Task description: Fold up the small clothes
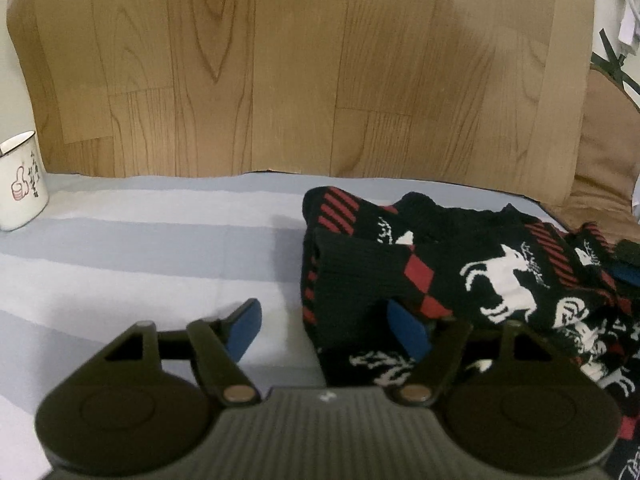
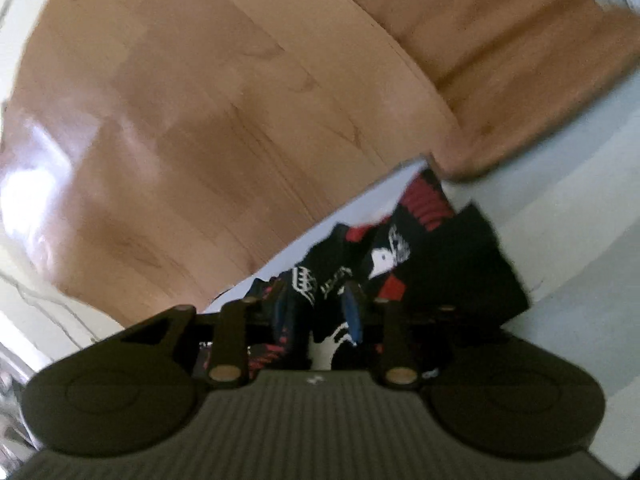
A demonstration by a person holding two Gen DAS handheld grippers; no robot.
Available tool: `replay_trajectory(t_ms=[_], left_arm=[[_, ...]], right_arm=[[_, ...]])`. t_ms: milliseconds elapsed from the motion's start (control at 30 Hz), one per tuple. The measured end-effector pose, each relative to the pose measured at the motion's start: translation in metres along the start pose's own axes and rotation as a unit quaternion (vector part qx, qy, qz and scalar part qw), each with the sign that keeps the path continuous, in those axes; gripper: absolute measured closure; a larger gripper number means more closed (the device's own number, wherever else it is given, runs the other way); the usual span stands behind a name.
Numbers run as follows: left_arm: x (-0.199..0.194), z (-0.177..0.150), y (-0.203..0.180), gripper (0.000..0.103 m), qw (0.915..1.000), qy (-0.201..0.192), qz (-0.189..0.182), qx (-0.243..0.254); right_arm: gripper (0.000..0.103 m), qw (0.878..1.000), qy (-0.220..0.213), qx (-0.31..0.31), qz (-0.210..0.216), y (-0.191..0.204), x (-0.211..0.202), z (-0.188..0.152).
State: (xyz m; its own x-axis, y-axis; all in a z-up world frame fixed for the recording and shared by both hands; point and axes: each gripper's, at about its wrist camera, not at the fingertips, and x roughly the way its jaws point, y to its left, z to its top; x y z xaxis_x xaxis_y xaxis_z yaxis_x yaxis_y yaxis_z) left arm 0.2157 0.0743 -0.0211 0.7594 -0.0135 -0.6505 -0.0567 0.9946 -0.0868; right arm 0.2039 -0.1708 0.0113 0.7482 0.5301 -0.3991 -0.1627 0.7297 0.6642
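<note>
Where the wood-grain panel met the bedding: the striped sheet (image 1: 140, 240) ran up against it in pale grey and white bands.
Wood panel (image 1: 280, 72): stood upright behind the sheet and filled the upper half of both views.
Brown cushion (image 1: 600, 152): sat at the right end of the panel, on the sheet's far corner.
Knit garment (image 1: 460, 264): black with red stripes, red diamonds and white deer; it lay bunched on the right part of the sheet, one black ribbed edge folded over toward the camera.
Left gripper (image 1: 326, 330): jaws stood wide apart; the right blue pad was tucked under the garment's near fold, the left pad hung over bare sheet, nothing pinched.
Right gripper (image 2: 318, 310): blurred view; knit fabric lay bunched between its narrow jaws, but whether the pads pressed it could not be told.
Enamel mug (image 1: 20, 182): white, dark rim, red thumbs-up print, upright at the sheet's far left, well apart from the garment.
</note>
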Motion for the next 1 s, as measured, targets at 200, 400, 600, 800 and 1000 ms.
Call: replay_trajectory(t_ms=[200,400,600,800,1000], left_arm=[[-0.001,-0.002,-0.001,0.025,1.0000,0.001,0.006,-0.004],[-0.010,-0.001,-0.004,0.025,0.9998,-0.020,0.003,0.005],[-0.015,0.002,-0.012,0.025,0.9993,-0.025,0.001,0.028],[-0.043,0.000,-0.023,0.010,0.9896,-0.086,0.008,0.115],[-0.074,-0.022,-0.054,0.005,0.9512,-0.139,-0.012,0.276]], right_arm=[[0.066,0.995,0.040,-0.095,-0.004,0.014,-0.015,-0.022],[0.052,0.972,0.073,-0.224,-0.009,0.049,-0.017,-0.054],[0.047,0.971,0.076,-0.226,-0.011,0.047,-0.009,-0.058],[0.047,0.984,0.074,-0.161,0.020,0.033,-0.012,-0.051],[0.044,0.986,0.071,-0.145,0.031,0.030,-0.014,-0.050]])
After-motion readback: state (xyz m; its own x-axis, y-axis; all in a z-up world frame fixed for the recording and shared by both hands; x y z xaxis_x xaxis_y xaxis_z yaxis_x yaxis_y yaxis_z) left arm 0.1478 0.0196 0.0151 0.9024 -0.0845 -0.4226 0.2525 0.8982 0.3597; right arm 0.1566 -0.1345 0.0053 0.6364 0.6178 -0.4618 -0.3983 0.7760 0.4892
